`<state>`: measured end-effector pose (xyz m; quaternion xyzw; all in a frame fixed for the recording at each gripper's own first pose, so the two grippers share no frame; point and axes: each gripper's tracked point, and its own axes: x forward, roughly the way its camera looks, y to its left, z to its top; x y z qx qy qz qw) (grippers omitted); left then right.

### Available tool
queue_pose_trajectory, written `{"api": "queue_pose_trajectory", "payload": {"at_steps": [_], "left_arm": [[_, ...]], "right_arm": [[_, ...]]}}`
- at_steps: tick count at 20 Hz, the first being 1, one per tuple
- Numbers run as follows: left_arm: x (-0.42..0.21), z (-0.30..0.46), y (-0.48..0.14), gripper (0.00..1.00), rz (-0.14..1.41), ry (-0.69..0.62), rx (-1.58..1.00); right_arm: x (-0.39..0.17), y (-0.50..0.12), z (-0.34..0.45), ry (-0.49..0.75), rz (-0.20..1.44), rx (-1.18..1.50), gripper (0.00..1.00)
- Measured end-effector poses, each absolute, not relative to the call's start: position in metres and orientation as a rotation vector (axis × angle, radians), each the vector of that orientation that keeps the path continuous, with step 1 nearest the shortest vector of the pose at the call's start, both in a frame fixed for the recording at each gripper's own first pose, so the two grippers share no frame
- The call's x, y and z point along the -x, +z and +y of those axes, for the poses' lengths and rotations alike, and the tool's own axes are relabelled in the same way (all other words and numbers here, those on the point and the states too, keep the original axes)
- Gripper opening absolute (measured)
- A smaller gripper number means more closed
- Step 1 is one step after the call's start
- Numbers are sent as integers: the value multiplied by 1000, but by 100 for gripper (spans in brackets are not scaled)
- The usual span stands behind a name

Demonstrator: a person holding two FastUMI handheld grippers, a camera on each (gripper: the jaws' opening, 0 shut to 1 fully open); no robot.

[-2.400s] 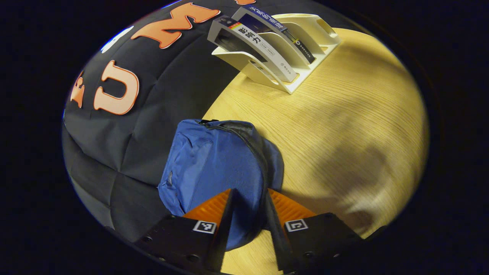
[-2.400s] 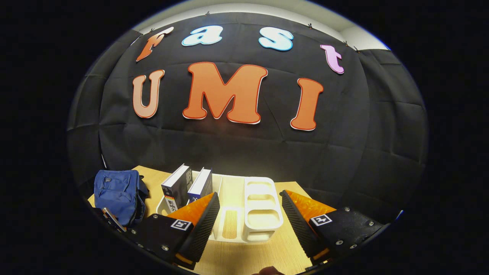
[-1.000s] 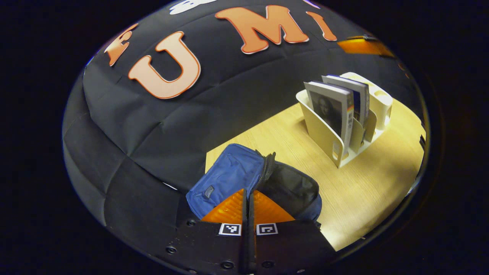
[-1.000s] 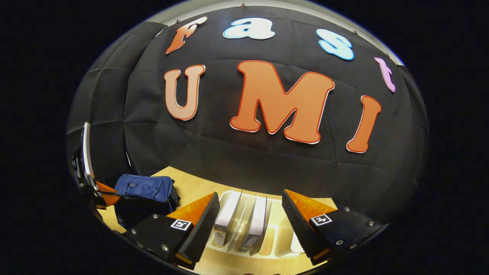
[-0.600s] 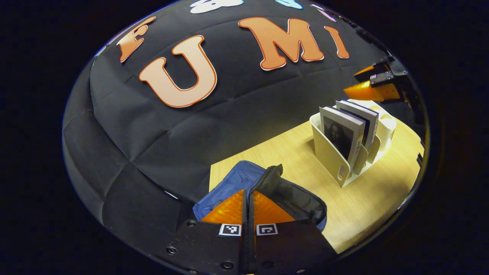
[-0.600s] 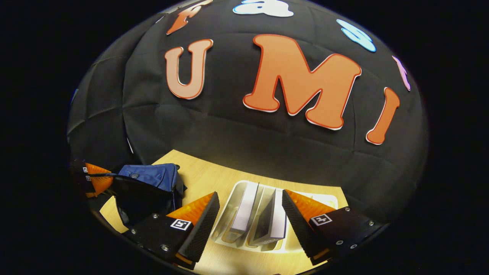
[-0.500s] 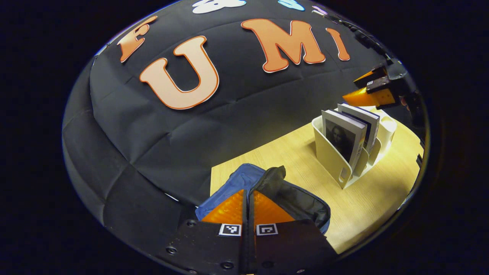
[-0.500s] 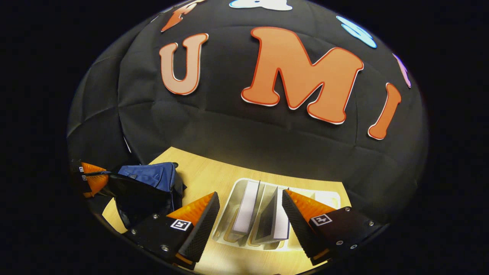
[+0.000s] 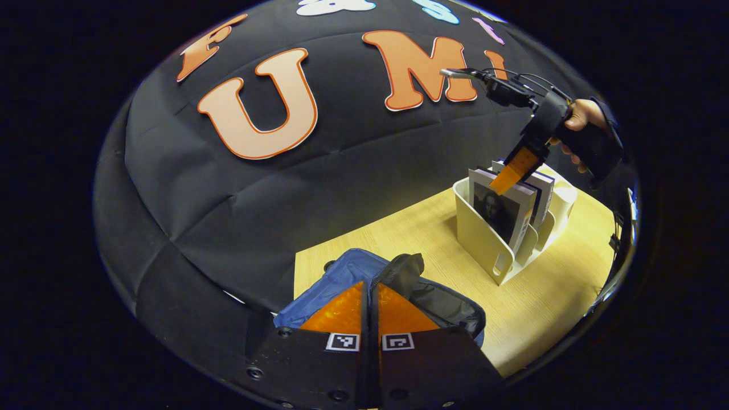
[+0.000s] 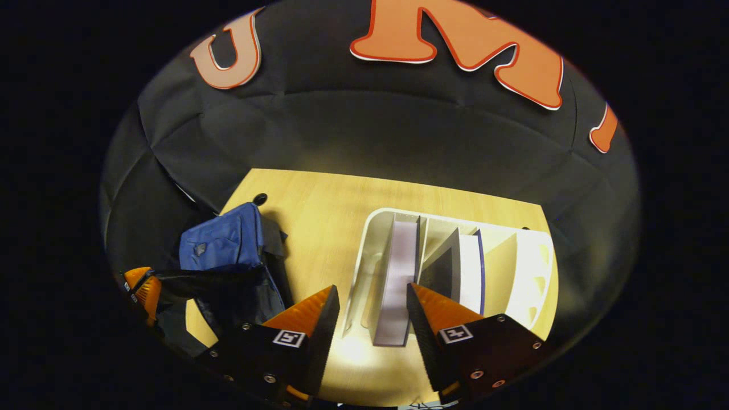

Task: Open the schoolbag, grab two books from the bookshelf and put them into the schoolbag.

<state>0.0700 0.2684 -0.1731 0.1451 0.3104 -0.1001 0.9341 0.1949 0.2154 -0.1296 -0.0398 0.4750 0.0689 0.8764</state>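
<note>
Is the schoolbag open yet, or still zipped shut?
Open. The left gripper is shut on the schoolbag flap, holding it up, and the dark lining shows inside the mouth.

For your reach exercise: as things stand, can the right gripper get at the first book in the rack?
Probably yes. The right gripper is open above the book, one finger on each side of its top edge, with nothing between them.

Left gripper (image 9: 370, 293): jaws fully together, pinching a fold of dark fabric at the tips, pointed forward and slightly down. Right gripper (image 10: 373, 304): jaws apart, pointed steeply down, one finger (image 10: 310, 316) on each side of a gap. In the left gripper view the right gripper (image 9: 507, 173) hangs tips-down, gripped by a hand (image 9: 578, 122) at its rear handle.
</note>
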Motion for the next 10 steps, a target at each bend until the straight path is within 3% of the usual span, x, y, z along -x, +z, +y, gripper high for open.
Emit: {"api": "queue_pose_trajectory", "payload": {"at_steps": [1,2,3,6,10], "left_arm": [[-71,270,-174,0,633,-209,-290],[-72,270,-175,0,632,-215,-282],[-71,271,-175,0,633,-221,-274],[-69,270,-181,0,641,-234,-248],[-69,272,-184,0,641,-241,-227]], "right_arm": [[-198,-133,217,140,1017,95,66],[-199,-135,217,132,1041,105,49],[-201,-133,216,129,1052,125,54],[-211,-134,208,109,1091,207,41],[-207,-137,199,84,1124,286,37]]}}
